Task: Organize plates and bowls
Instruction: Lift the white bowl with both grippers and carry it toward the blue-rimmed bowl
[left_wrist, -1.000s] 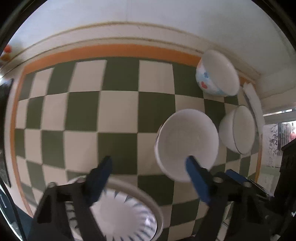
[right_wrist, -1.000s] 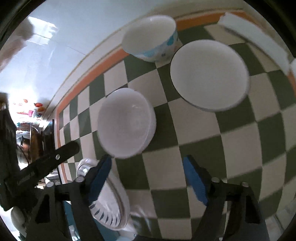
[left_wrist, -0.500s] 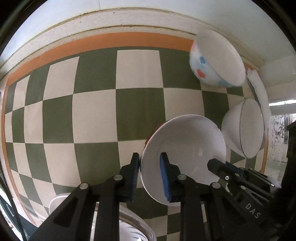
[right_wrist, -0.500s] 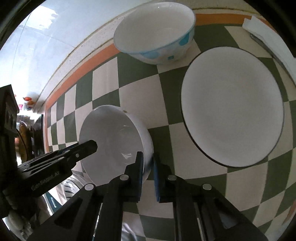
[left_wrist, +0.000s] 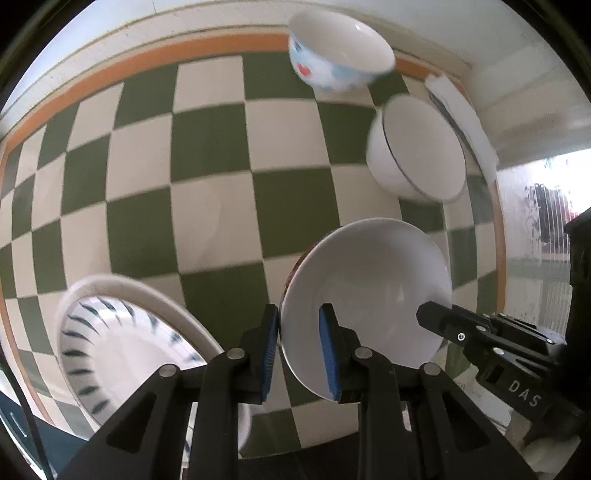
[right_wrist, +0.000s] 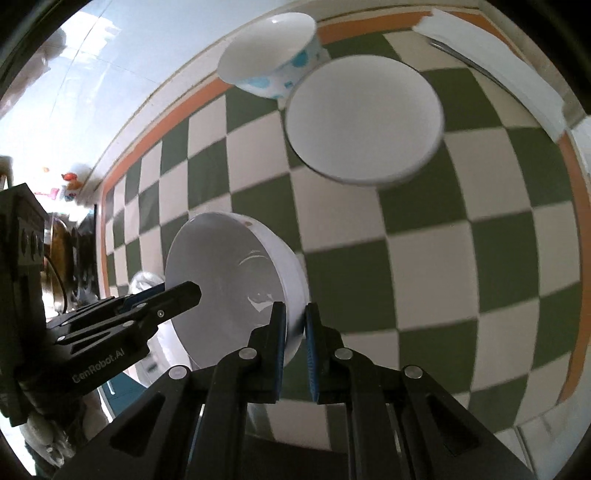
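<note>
A plain white bowl (left_wrist: 369, 288) hangs tilted above the checked tablecloth, pinched on opposite sides of its rim. My left gripper (left_wrist: 297, 352) is shut on the rim's left side; my right gripper (right_wrist: 295, 341) is shut on the rim's right side, over the same white bowl (right_wrist: 229, 284). Each gripper shows in the other's view: the right gripper (left_wrist: 480, 339) at the lower right, the left gripper (right_wrist: 147, 314) at the left. A white bowl with a thin dark rim line (left_wrist: 417, 151) and a bowl with blue and red patterns (left_wrist: 332, 55) stand farther back.
A wide bowl with blue dashes inside (left_wrist: 122, 339) sits at the lower left, close to the table's front edge. A white folded cloth with a utensil on it (right_wrist: 495, 62) lies by the back right corner. The green and cream checked cloth (left_wrist: 184, 184) has an orange border.
Both grippers went from open to shut on the white bowl's rim. The bowl then tilted and shifted towards the front; the dashed bowl came further into the left wrist view.
</note>
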